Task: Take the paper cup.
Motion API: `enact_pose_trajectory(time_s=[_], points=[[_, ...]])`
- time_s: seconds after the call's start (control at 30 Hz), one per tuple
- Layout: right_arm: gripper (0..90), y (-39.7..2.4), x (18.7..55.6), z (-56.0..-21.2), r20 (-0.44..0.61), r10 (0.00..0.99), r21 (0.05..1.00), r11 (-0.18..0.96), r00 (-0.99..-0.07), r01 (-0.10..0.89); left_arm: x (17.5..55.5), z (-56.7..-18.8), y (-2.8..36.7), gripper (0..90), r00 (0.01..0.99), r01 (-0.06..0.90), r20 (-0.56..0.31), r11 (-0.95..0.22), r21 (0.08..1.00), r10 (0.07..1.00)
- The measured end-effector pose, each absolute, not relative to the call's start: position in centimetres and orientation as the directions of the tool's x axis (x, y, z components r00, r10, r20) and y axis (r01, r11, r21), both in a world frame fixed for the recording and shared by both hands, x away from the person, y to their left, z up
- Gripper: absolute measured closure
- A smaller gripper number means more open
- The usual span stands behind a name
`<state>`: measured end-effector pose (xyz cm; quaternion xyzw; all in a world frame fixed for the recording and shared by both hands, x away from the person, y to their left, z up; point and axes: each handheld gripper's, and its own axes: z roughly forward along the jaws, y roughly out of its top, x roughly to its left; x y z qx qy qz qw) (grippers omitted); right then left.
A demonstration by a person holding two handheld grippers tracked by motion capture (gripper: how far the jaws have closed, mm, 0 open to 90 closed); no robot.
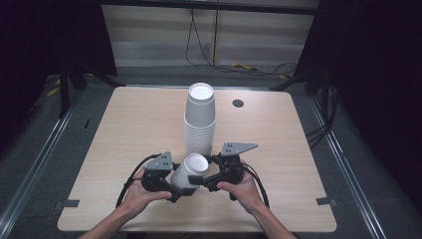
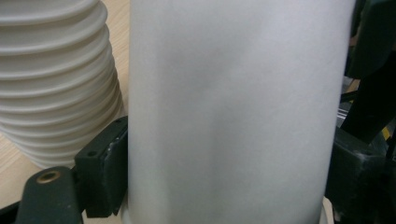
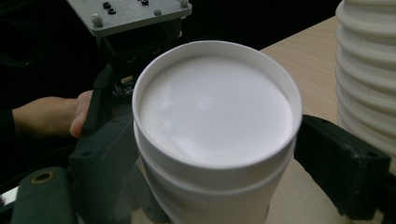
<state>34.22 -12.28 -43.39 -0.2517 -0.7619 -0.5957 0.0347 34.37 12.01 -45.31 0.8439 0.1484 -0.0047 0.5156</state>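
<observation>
From above I see the tall stack of white cups (image 1: 200,119) at the table's (image 1: 129,129) middle, and one white cup (image 1: 190,173) tilted between my grippers at the near edge. My left gripper (image 2: 224,186) clamps its smooth wall; my right gripper (image 3: 205,186) clasps it below the rim. I read no writing anywhere
</observation>
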Motion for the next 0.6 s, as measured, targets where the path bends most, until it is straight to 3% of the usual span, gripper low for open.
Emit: enact_pose_trajectory(time_s=[0.6], points=[[14.1,-13.8,34.5,-42.6,0.307,0.373,0.891,0.211,-0.875,0.403,34.8,-45.2,12.5,16.3,0.953,0.267,-0.155,-0.477,0.837,0.261]])
